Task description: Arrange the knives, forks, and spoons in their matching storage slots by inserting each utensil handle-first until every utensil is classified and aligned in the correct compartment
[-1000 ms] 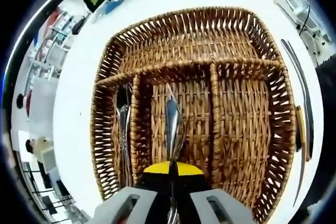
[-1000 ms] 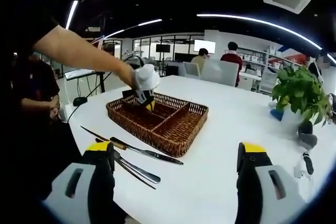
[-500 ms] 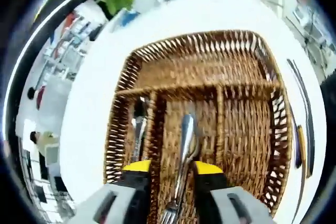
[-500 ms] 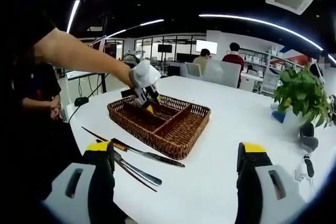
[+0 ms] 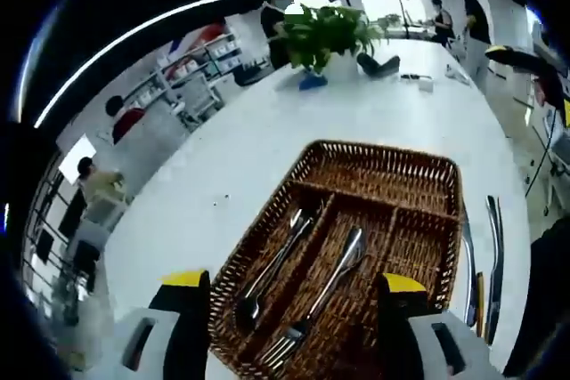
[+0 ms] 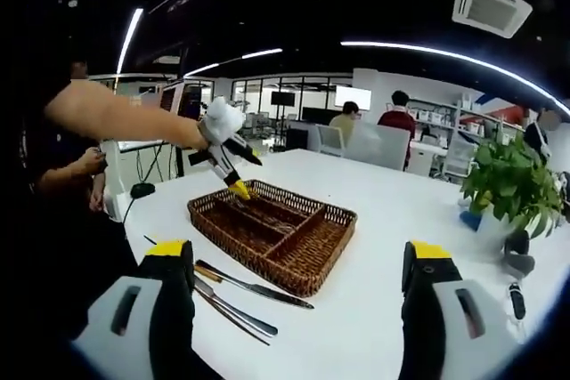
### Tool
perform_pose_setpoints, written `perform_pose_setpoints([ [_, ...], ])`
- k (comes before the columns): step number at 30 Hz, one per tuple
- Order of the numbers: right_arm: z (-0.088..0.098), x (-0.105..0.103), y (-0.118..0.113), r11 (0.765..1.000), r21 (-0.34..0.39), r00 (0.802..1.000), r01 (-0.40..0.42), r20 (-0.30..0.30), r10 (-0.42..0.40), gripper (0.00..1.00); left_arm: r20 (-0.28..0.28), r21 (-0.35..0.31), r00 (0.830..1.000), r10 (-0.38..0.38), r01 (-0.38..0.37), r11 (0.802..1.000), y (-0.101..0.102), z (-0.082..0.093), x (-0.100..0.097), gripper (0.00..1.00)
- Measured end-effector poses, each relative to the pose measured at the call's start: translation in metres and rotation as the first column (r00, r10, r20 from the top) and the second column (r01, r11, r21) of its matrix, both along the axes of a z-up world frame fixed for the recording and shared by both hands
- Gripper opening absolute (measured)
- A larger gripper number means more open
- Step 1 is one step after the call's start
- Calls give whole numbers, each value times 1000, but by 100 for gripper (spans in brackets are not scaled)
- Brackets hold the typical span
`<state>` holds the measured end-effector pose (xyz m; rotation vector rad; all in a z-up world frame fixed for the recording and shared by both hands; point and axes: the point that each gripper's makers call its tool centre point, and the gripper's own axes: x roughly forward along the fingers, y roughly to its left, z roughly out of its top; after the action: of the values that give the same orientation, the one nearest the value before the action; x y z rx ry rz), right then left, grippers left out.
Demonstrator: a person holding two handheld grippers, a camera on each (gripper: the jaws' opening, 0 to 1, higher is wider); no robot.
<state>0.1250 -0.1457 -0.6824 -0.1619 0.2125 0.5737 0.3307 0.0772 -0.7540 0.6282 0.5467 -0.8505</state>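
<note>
Fork released into the middle slot; left gripper lifts away empty.

The left gripper (image 5: 289, 309), clamped on the steel fork (image 5: 325, 295) a second ago, now hangs open above the woven wicker basket (image 5: 383, 157), beside the spoon (image 5: 272, 264). The right gripper (image 6: 298, 295) waits open over the white bench (image 6: 401, 220); slim knives (image 6: 254, 284) remain outside.

Open claw (image 5: 294, 291), fork (image 5: 322, 295) in wicker tray (image 5: 427, 175)
</note>
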Motion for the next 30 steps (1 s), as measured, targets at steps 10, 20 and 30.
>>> perform_pose_setpoints([
  [10, 23, 8, -9, 999, -9, 999, 51, -3, -51, 99, 25, -255, 993, 113, -103, 961, 47, 63, -53, 100],
  [20, 34, 4, -9, 999, 13, 999, 49, 12, -49, 99, 48, -401, 986, 157, -125, 908, 62, 96, -115, 100],
  [30, 26, -5, -11, 999, -2, 999, 47, 15, -47, 99, 88, -443, 978, 188, -130, 887, 73, 95, -155, 100],
])
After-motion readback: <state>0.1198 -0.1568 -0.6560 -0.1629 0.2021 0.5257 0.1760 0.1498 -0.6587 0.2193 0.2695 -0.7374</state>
